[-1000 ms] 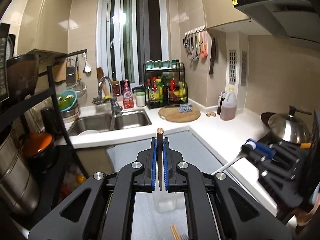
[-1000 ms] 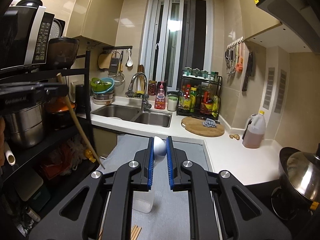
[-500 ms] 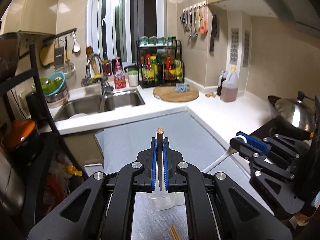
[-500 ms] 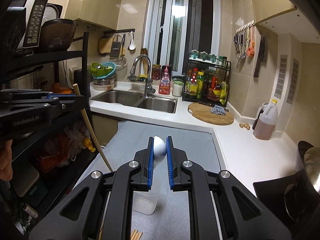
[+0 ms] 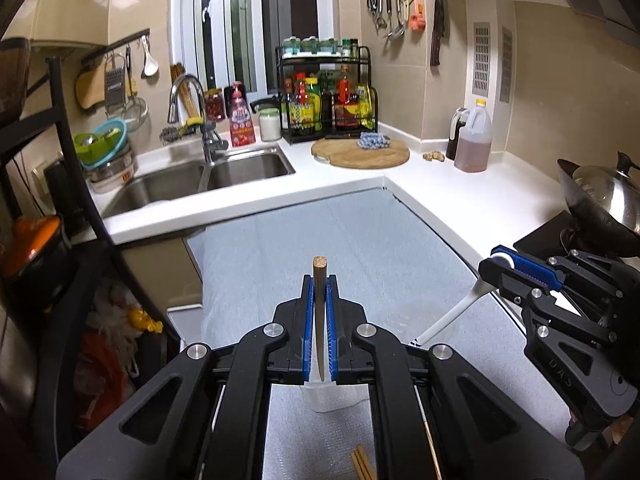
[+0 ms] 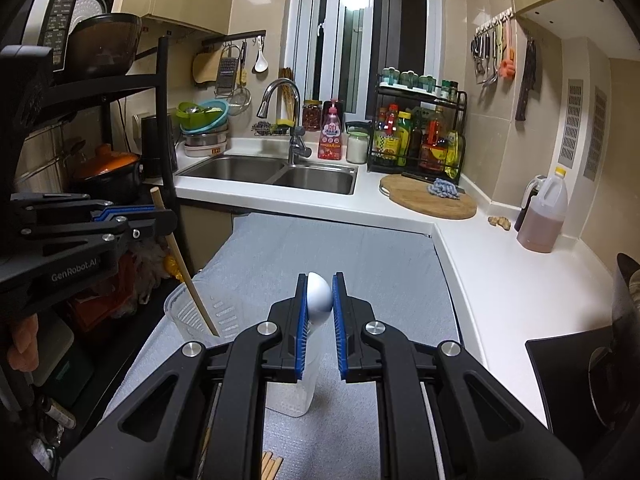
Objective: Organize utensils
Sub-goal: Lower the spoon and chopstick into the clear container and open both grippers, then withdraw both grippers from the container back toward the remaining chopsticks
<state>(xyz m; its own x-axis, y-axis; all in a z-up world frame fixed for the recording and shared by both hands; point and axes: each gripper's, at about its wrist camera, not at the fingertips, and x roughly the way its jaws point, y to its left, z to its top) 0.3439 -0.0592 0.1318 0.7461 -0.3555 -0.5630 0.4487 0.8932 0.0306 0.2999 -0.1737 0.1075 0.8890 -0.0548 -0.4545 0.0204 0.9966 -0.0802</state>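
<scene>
Right now the left gripper (image 5: 319, 280) is pinching a round wooden chopstick (image 5: 319, 276) between its ribbed blue pads (image 5: 307, 328), the jaws pressed nearly together, the stick's cut end poking up past the fingertips and its tapered tip pointing down over a clear plastic container (image 5: 404, 316). Seen from the right wrist, that chopstick (image 6: 182, 262) is slanting down with its thin end reaching into the ribbed, translucent container (image 6: 200, 312), which is standing on a pale, finely textured mat (image 6: 340, 248) that is covering the worktop. The right gripper (image 6: 320, 294) is clamping a smooth white spoon (image 6: 319, 292); its rounded end is showing between the pads, while the rest is running down behind the black linkage and is hard to follow. From the left wrist the spoon's long white stem (image 5: 452, 314) is angling down from the right gripper (image 5: 500, 262) toward the container's rim, and whether it is touching the plastic I cannot tell. A second clear container (image 6: 290, 392) is sitting directly below the right jaws, largely covered by them. More wooden chopsticks (image 5: 362, 464) are lying on the mat at the bottom edge, cut off by the frame. Behind, a steel double sink (image 5: 208, 176) and a round wooden board (image 5: 360, 154) are resting on the glossy white counter (image 5: 460, 196).
</scene>
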